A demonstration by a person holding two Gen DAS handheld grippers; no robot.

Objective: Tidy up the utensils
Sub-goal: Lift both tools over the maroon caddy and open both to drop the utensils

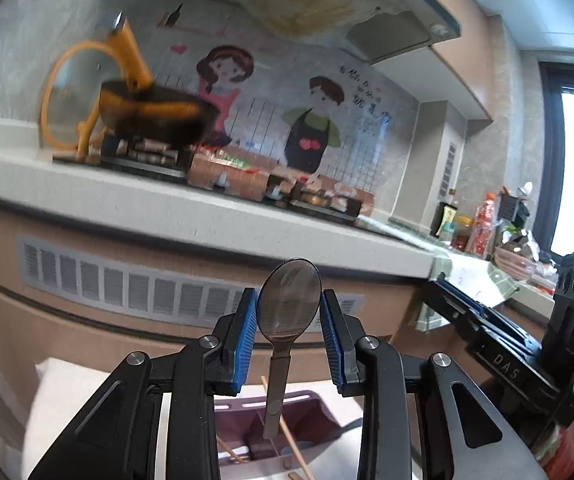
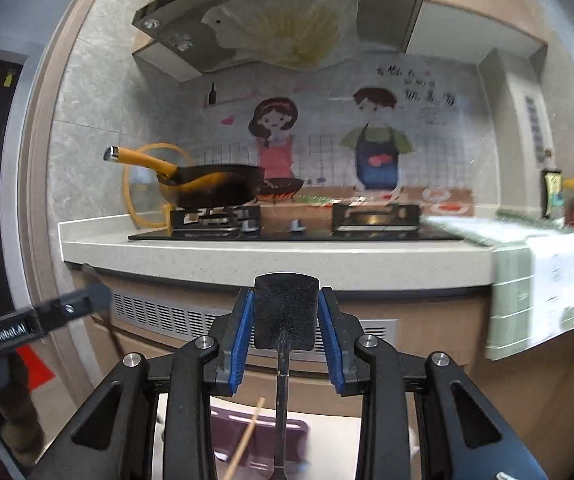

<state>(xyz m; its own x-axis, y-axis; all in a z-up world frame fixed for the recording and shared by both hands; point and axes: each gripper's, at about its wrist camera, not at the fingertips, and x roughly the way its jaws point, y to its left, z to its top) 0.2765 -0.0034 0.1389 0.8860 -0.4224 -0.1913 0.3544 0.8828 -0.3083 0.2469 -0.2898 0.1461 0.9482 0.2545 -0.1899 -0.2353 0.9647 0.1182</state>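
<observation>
Holding: left gripper (image 1: 289, 330) is carrying a spoon (image 1: 289, 300) by its bowl, the blue pads pressing on both edges, handle hanging down toward the camera.
Right gripper (image 2: 285, 330): jaws are clamping the blade of a black spatula (image 2: 285, 312), its handle trailing downward between the fingers.
Holder: a purple compartment holder (image 1: 247, 408) is sitting below both grippers on a white surface (image 1: 63, 384); at least two chopsticks (image 1: 293, 444) are standing or leaning in it.
Progress: judging from these views, the chopsticks are already sitting in the holder, while the spoon and the spatula are both in the air and not yet placed. Which compartment each is meant for cannot be told.
Remaining: both utensils are waiting to be set down, handles first, judging by how they hang.
Pose: both grippers are pointing nearly level, slightly downward, facing the kitchen counter (image 2: 279, 258) with the stove and a pan (image 2: 215, 188); they are side by side, each one appearing at the edge of the other's view.
Risk: either utensil may be slipping, since each is gripped only by its thin edges.
</observation>
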